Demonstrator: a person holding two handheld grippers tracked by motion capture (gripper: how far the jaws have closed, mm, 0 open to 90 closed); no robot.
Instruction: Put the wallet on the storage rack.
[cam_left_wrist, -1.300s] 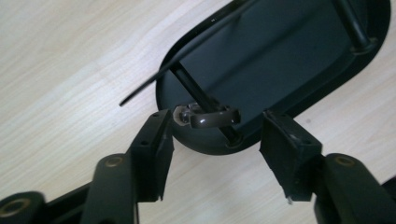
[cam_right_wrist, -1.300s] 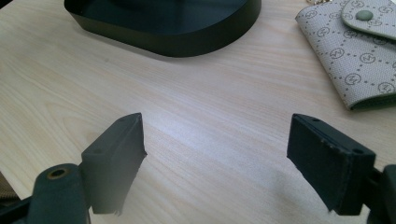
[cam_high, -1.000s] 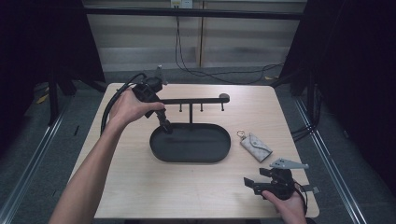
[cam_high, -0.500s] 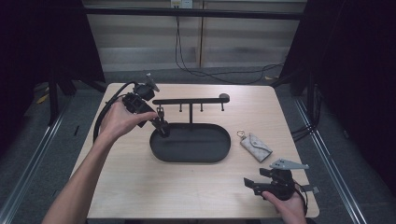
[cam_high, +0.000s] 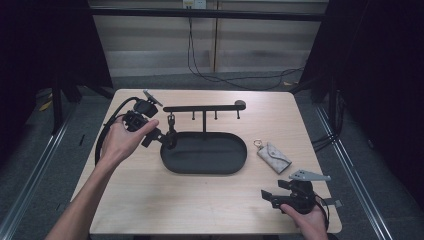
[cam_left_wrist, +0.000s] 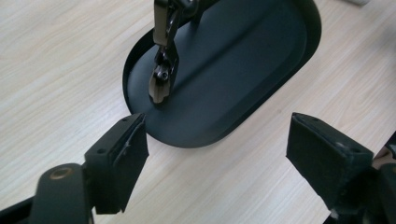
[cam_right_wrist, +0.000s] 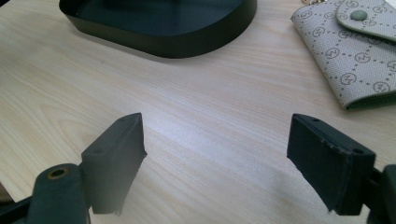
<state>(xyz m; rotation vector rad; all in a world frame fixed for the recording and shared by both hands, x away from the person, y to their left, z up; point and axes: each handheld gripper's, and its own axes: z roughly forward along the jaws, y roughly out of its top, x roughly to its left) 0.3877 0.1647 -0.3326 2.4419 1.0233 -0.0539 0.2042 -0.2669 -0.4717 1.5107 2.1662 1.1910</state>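
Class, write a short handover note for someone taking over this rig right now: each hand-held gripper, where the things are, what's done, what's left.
Left hand-held gripper: open, empty, at the left end of the black tray.
Right hand-held gripper: open, empty, low over the table near its front right corner.
Dark metal clasp: hanging from the leftmost hook of the rack, its tip over the tray.
Grey key pouch: flat on the table, right of the tray.
Done: clasp hung, it seems.
Left: probably the pouch, untouched.

We hold our black two-jaw left gripper (cam_high: 167, 139) forward, jaws wide | our black right gripper (cam_high: 267, 195) low, jaws wide.
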